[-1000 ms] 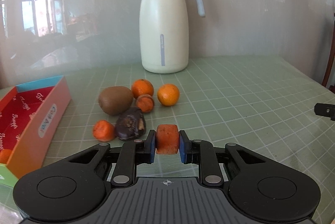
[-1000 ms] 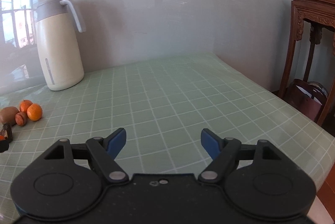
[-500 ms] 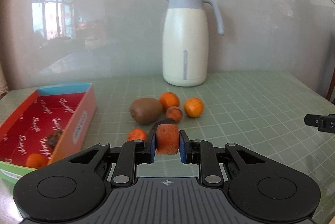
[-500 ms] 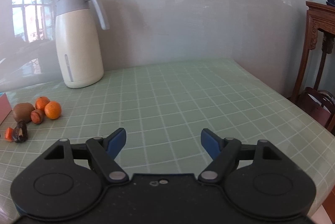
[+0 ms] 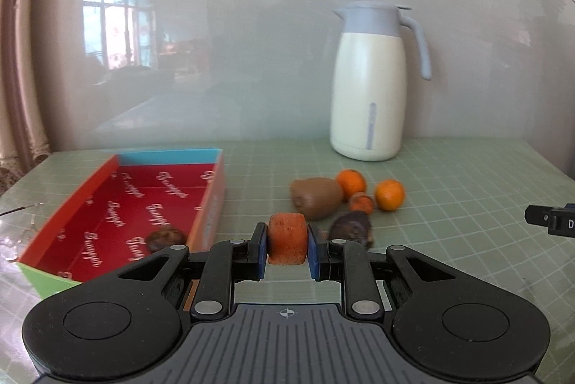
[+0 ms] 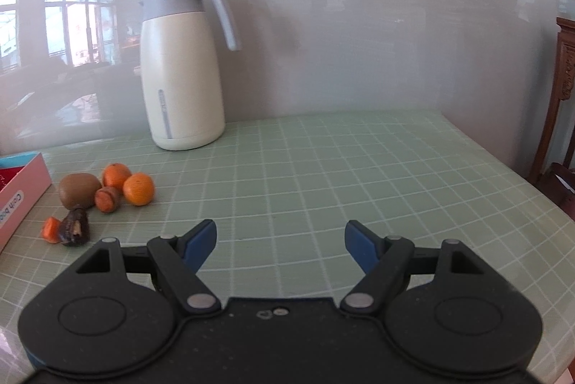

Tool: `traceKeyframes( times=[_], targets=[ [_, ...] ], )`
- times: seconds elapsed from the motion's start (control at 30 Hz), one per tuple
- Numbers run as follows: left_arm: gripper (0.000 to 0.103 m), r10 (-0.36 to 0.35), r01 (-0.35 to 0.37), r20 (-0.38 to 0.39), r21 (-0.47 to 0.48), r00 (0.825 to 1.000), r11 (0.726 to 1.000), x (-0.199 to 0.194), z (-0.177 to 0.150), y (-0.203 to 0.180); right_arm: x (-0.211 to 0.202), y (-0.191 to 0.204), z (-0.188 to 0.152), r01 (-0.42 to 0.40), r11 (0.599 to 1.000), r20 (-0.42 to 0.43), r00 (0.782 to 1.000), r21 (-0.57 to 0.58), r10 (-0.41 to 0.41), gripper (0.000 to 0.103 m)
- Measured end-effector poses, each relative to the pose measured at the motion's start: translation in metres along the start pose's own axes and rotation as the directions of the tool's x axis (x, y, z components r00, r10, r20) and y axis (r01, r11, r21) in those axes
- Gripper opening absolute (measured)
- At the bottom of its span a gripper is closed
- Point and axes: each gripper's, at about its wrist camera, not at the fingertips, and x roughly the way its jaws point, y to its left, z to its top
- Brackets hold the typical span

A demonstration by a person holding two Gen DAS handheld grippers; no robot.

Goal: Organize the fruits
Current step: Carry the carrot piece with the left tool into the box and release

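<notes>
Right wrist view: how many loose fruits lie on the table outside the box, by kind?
Tangerines: 2
Kiwi: 1
Small orange-brown fruit: 1
Dark shrivelled fruit: 1
Orange piece: 1
Total: 6

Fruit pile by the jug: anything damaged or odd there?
Yes. The dark fruit at the near edge of the pile looks split, with pale flesh showing. An orange fragment lies beside it, a cut piece, not a whole fruit. The kiwi and the two oranges look intact.

Home dining table [image 6: 323, 168], thermos jug [image 6: 183, 75], fruit
</notes>
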Motion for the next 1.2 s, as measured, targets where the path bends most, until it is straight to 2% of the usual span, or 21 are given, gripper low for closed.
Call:
traceKeyframes(
  times=[0.5,0.83,1.2],
  targets=[
    [0.023,0.133,-0.133,-0.012,-0.056,0.991,0.99,0.003,-0.004,0.073,0.003,0.038,0.001,-0.055,0.998,-0.005,0.998,-0.044,0.055,0.079],
    [0.023,0.184,-0.188,-0.048,-0.091,0.982,0.978,0.017,-0.016,0.1,0.005,0.063,-0.001,-0.095,0.994,-0.013,0.995,-0.061,0.094,0.079],
    [0.023,0.247,-0.25,-0.04,-0.156,0.968,0.955,0.022,-0.017,0.127,0.007,0.073,-0.004,-0.098,0.991,-0.017,0.995,-0.096,0.096,0.079]
  ],
)
